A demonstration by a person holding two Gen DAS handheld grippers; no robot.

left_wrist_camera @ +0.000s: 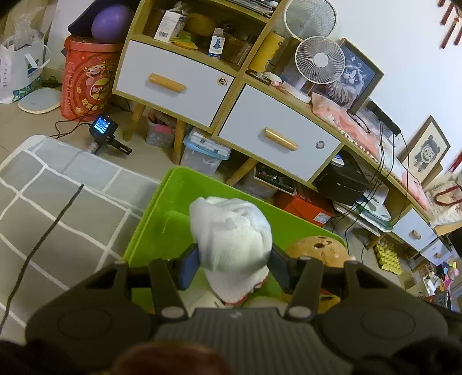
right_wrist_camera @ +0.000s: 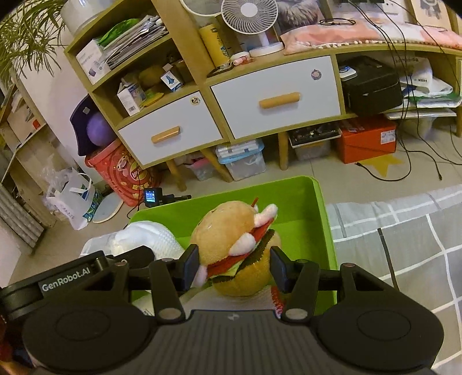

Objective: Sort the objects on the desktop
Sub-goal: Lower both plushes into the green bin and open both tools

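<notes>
I see a wooden cabinet (right_wrist_camera: 202, 86) with two white drawers (right_wrist_camera: 274, 98); a white fan (right_wrist_camera: 249, 14) stands on its top edge, a black printer (right_wrist_camera: 371, 83) sits in its right-hand compartment, and a red Lay's bucket (right_wrist_camera: 130, 173) stands beside it.

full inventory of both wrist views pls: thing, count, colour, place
white cloth bundle: 1, white, between the left gripper's fingers, over the bin
burger plush: 1, tan bun with red and green layers, between the right gripper's fingers, over the bin
bin: 1, lime green, on the floor
rug: 1, grey with white grid, beside the bin
drawers: 2 near ones, white with wooden handles, in the wooden shelf unit
desk fans: 2, white, on the shelf top
ball: 1, purple, above the red tub
red tub: 1, red, on the floor
left gripper: 1, black
right gripper: 1, black
</notes>
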